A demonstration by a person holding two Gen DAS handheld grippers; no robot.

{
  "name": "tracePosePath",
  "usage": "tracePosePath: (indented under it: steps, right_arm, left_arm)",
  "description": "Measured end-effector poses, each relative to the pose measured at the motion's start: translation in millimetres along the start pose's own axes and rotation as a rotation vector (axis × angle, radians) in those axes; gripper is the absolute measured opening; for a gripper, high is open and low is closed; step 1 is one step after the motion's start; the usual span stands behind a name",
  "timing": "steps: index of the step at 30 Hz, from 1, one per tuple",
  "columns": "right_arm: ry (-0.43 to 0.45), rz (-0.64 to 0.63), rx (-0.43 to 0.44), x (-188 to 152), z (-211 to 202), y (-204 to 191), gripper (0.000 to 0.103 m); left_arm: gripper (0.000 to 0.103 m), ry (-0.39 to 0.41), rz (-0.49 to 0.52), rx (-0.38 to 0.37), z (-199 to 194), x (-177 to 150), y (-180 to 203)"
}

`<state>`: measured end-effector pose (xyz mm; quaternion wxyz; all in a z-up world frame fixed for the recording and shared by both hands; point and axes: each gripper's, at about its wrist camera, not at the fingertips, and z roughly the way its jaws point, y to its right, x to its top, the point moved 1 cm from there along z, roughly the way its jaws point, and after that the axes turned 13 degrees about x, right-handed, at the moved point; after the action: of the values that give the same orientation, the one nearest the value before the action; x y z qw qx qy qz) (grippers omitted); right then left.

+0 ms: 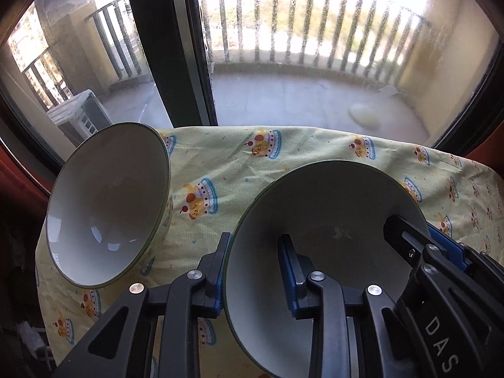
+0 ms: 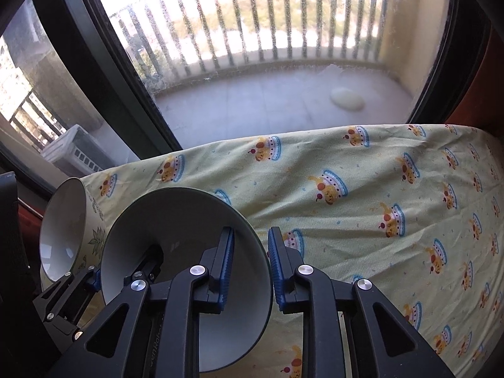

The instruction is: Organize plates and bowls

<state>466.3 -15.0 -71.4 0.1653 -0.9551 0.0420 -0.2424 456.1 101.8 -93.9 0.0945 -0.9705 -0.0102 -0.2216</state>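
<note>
The left tool [image 1: 255, 271] pinches the near-left rim of a plain white ceramic bowl with a thin green edge [image 1: 327, 208], one blue pad [image 1: 289, 271] inside the wall and the other outside it. The right tool [image 2: 250, 271] pinches the same bowl [image 2: 176, 220] on its opposite rim, again with one pad inside and one outside. The bowl sits on a pale yellow cloth printed with cartoon cakes [image 1: 239, 163] that covers the worktop. Left of the left tool, apart from the held bowl, stands a second white bowl with a leaf pattern outside [image 1: 107, 201]. Beyond both tools lies a dusty window [image 2: 252, 72].
</note>
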Motion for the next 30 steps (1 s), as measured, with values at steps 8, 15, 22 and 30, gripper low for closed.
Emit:
tracePosePath:
  steps: [8, 15, 22, 30]
  right_arm:
    - [-0.005, 0.002, -0.023, -5, 1, 0, 0.022]
    - [-0.010, -0.009, -0.037, -10, -12, -3, 0.021]
    - [0.009, -0.013, -0.039, -12, -33, -5, 0.021]
    - [0.058, -0.028, -0.035, -7, -71, -6, 0.021]
  left_arm:
    - [0.026, 0.010, 0.020, 0.009, 0, -2, 1]
    - [0.026, 0.013, 0.022, 0.000, -11, -8, 0]
    - [0.026, 0.039, 0.016, -0.005, -33, -10, 0]
    - [0.026, 0.090, 0.002, -0.007, -71, -8, 3]
